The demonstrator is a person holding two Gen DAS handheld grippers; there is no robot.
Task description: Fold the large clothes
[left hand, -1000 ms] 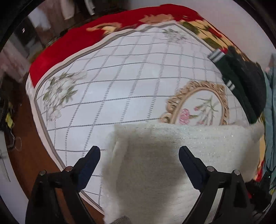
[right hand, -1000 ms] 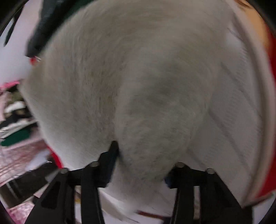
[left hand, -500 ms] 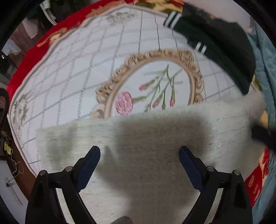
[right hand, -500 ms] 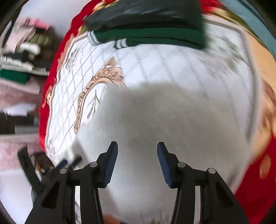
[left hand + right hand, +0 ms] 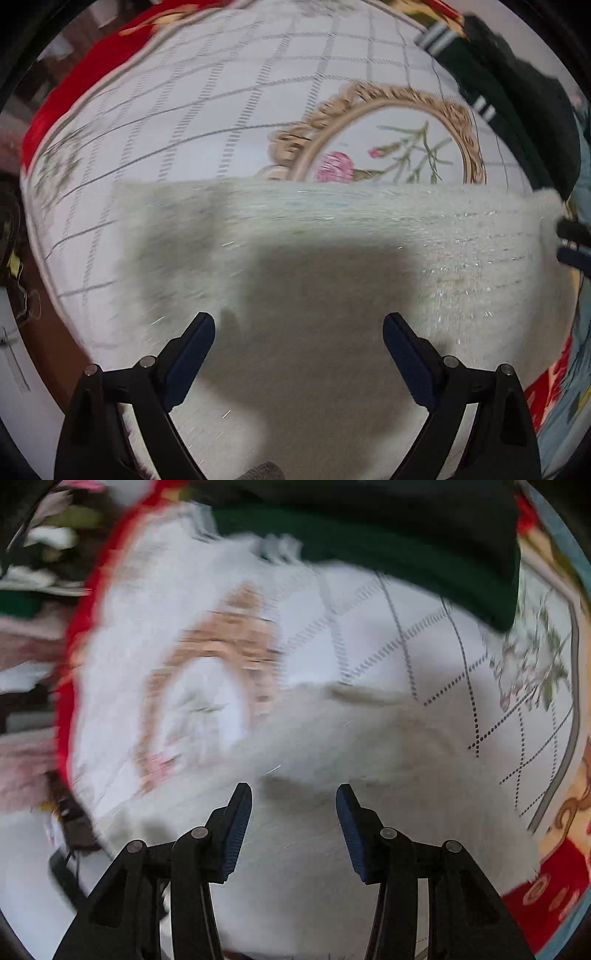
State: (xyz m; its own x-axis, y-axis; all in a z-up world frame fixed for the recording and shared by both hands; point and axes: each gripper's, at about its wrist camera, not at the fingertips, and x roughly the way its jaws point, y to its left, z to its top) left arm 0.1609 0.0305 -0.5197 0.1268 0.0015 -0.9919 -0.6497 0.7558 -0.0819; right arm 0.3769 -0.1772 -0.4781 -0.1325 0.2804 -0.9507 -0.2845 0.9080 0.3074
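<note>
A white fuzzy sweater lies spread flat on the bed blanket, its far edge straight across the gold floral medallion. My left gripper hovers over the sweater, pointing down, jaws wide open and empty. At the sweater's right end the right gripper shows at the frame edge. In the right wrist view, which is motion-blurred, the right gripper stands partly open above the sweater, with nothing pinched between its pads.
A folded dark green garment with white stripes lies at the far side of the blanket, also seen as a dark green band. The blanket's red border marks the bed edge. Piled clothes sit beyond the left side.
The right gripper let go of the sweater bunch it pinched, lifted and rolled. The sweater now lies spread out. My left gripper shifted over it and sank closer, still open.
</note>
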